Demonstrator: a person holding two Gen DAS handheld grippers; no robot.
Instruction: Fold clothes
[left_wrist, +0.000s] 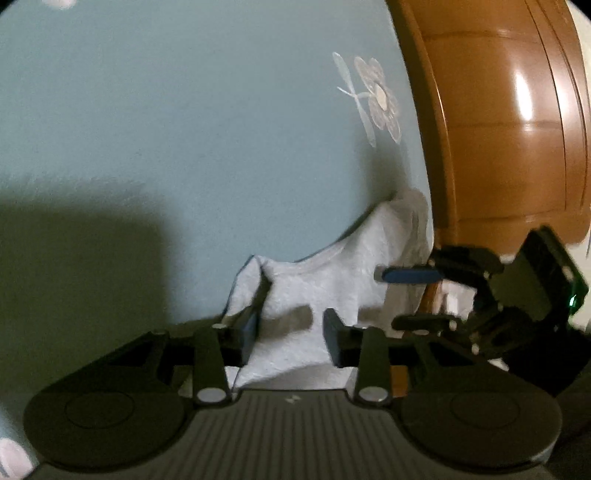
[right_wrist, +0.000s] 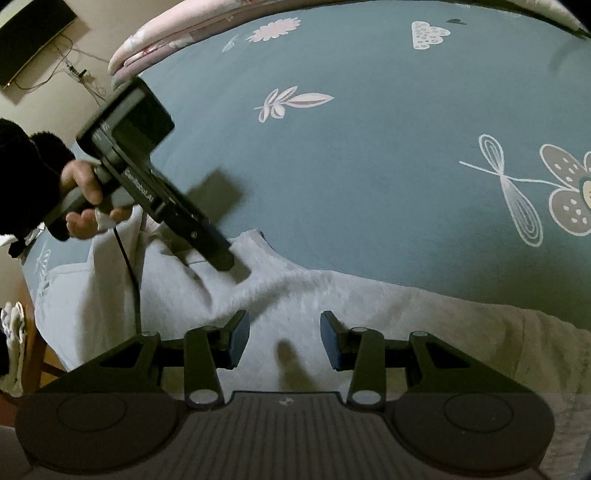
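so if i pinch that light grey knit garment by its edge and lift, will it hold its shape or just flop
Probably flop: the light grey knit garment already lies in soft wrinkles and ridges on the teal flowered bedsheet. It looks light and thin, so one pinch would likely lift only a drooping corner. Its fuzzy surface suggests it would drag on the sheet rather than slide cleanly.

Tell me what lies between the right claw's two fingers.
In the right wrist view, only the light grey garment shows between the right claw fingers. The pads stand apart, clear of the cloth, with a shadow on the fabric in the gap.
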